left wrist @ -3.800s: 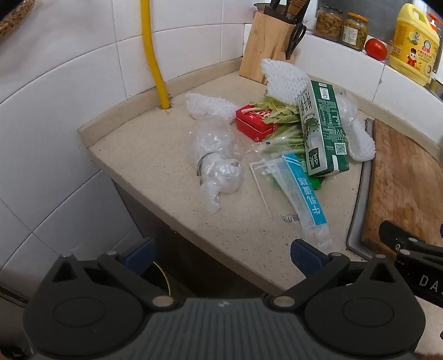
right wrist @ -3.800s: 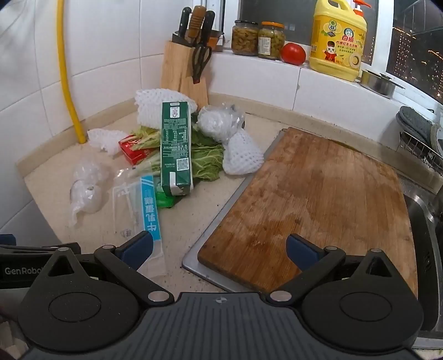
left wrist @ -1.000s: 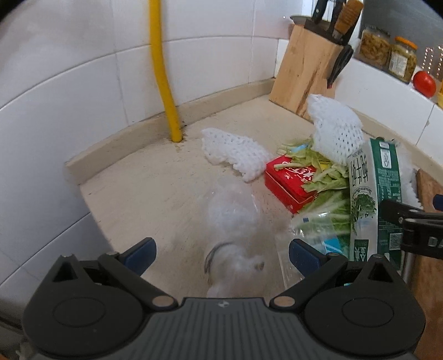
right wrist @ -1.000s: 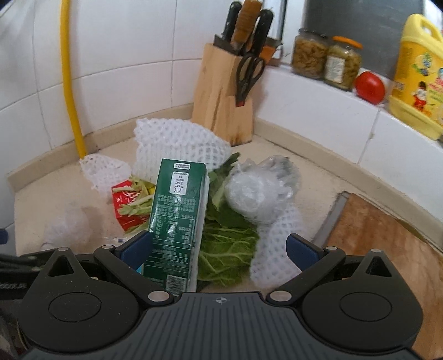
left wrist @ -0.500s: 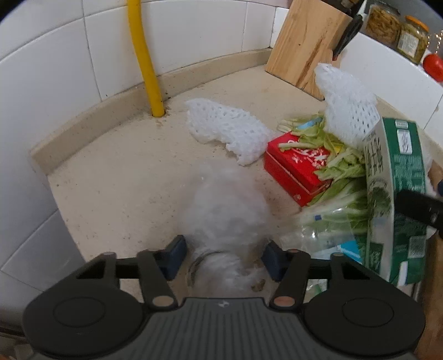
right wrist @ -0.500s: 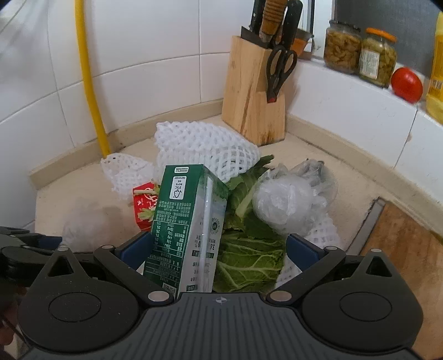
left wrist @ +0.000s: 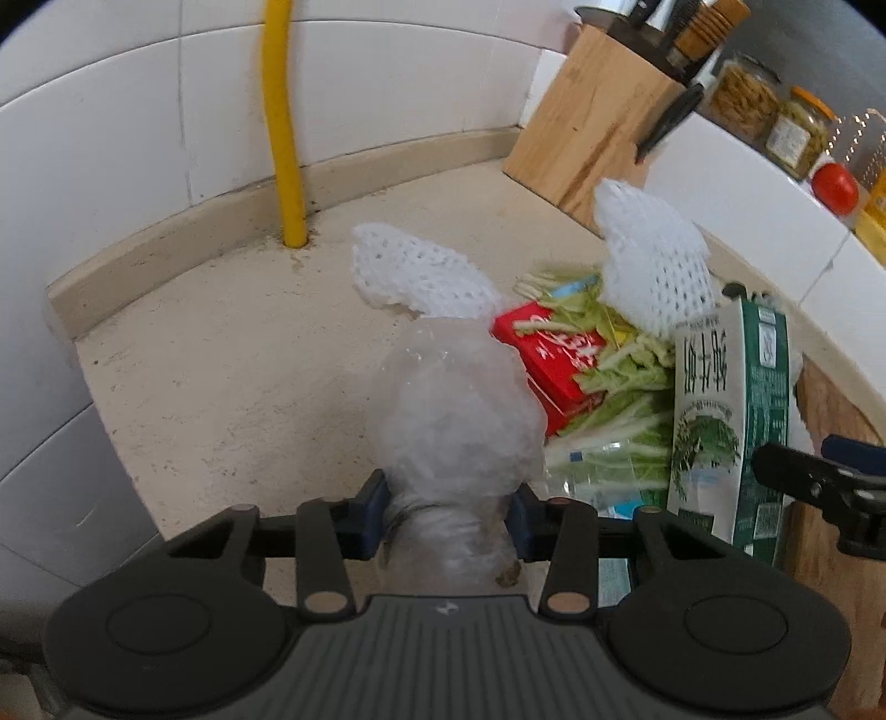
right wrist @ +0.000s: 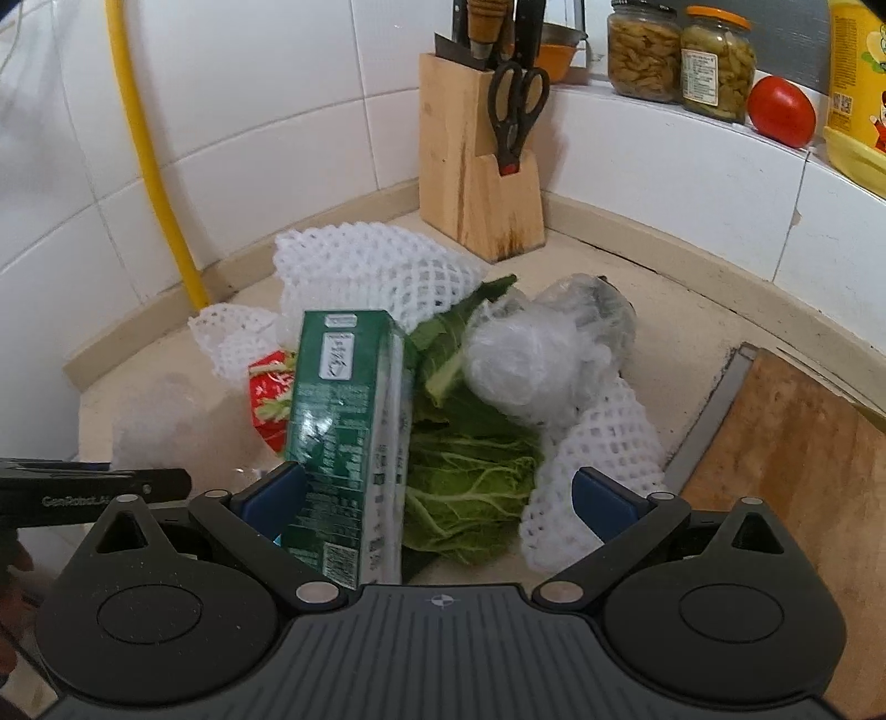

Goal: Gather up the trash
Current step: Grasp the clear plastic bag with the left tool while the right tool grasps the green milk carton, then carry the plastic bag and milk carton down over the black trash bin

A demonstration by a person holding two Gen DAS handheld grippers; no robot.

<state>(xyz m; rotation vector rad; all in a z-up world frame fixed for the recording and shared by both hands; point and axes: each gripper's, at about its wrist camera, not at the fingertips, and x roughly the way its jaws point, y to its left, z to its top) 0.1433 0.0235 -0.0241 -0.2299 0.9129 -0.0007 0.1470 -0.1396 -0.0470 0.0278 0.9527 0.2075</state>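
Left gripper [left wrist: 449,512] jaws just closing, now pinching crumpled plastic bag [left wrist: 459,421] near counter [left wrist: 221,387] front edge; first trash secured. Right gripper [right wrist: 437,498] wide, straddling green carton [right wrist: 343,443], not gripping.

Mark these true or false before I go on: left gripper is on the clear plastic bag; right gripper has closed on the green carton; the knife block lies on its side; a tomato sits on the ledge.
1. True. The left gripper has just been closing and its pads press the clear plastic bag.
2. False. The right gripper is open around the green carton.
3. False. The knife block stands upright.
4. True. The tomato sits beside the jars.
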